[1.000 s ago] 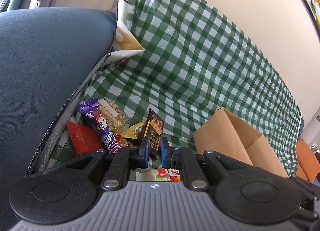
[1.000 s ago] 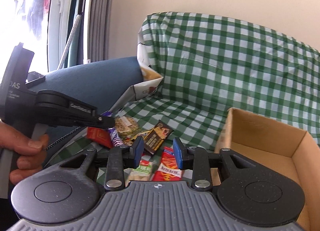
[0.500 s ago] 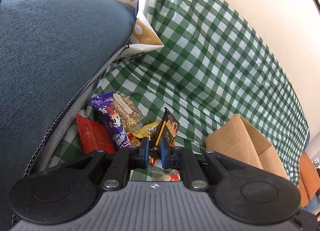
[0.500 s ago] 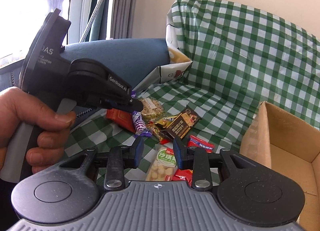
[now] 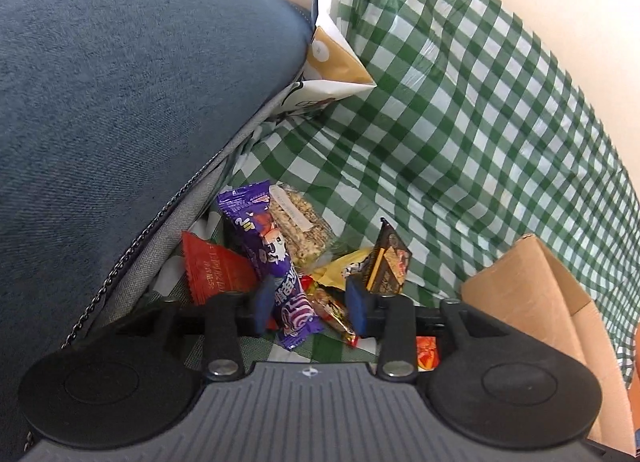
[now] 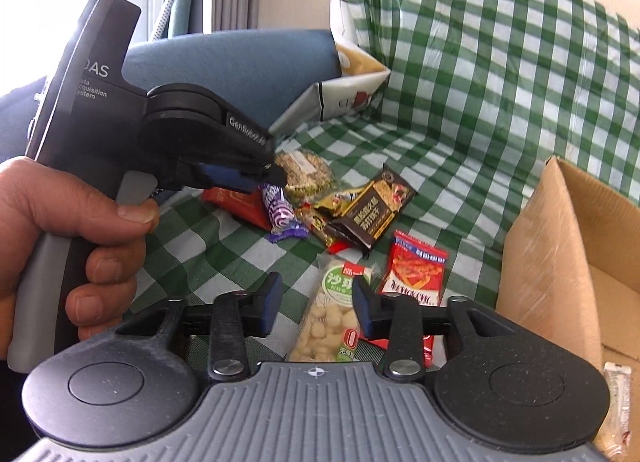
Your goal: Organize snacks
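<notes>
Several snack packets lie in a heap on the green checked cloth [image 5: 460, 121]. My left gripper [image 5: 310, 308] hangs just over a purple packet [image 5: 276, 262]; its jaws are opening, with the packet's lower end between the blue pads, which do not press on it. Around it lie a red packet [image 5: 212, 270], a clear granola packet [image 5: 300, 221] and a dark brown packet [image 5: 390, 266]. My right gripper [image 6: 316, 306] has its jaws opening over a green-labelled nut packet [image 6: 332, 314], with a red snack packet [image 6: 416, 274] beside it. The left gripper [image 6: 272, 175] shows there, held by a hand.
An open cardboard box [image 6: 560, 262] stands to the right of the snacks, with a wrapped bar [image 6: 616, 394] by its near corner. A blue cushion [image 5: 120, 101] rises on the left. A folded paper bag [image 5: 336, 61] leans in the back corner.
Both grippers have come down and closer to the snack heap. The left jaws, nearly shut before, have spread apart over the purple packet. The right jaws have widened too.
</notes>
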`<state>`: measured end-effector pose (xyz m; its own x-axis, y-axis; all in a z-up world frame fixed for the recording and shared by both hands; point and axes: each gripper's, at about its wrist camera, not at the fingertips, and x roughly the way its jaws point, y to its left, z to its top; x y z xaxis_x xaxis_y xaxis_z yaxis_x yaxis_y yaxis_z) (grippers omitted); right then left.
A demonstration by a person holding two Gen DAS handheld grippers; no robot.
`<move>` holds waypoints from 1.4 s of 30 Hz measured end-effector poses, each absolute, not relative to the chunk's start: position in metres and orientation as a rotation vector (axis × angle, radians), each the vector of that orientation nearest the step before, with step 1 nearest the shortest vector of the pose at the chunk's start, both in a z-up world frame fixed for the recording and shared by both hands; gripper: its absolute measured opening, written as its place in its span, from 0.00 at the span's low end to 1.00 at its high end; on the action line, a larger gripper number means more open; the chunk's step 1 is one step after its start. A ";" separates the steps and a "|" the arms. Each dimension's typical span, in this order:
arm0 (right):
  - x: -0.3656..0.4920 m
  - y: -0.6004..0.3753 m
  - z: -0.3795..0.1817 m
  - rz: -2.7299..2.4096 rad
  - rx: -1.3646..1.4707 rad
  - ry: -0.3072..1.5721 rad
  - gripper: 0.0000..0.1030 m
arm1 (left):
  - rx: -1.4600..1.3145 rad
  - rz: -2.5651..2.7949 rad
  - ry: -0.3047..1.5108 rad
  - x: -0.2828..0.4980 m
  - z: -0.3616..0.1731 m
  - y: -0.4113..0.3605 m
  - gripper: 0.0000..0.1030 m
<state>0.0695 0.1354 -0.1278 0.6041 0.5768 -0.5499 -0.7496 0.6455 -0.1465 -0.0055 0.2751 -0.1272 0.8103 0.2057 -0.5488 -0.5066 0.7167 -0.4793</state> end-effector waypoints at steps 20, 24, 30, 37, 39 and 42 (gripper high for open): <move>0.101 0.157 -0.158 0.731 -0.371 0.638 0.53 | -0.542 0.466 0.556 0.034 -0.152 0.274 0.48; 0.104 0.157 -0.163 0.725 -0.377 0.659 0.51 | -0.523 0.494 0.558 0.035 -0.153 0.274 0.33; 0.102 0.152 -0.166 0.723 -0.403 0.648 0.38 | -0.511 0.507 0.557 0.029 -0.151 0.274 0.21; 0.087 0.137 -0.155 0.736 -0.412 0.590 0.37 | -0.514 0.503 0.515 0.012 -0.139 0.269 0.16; 0.083 0.131 -0.150 0.734 -0.413 0.582 0.37 | -0.524 0.493 0.499 0.006 -0.134 0.268 0.16; 0.074 0.120 -0.145 0.729 -0.411 0.581 0.37 | -0.563 0.456 0.488 -0.004 -0.128 0.264 0.16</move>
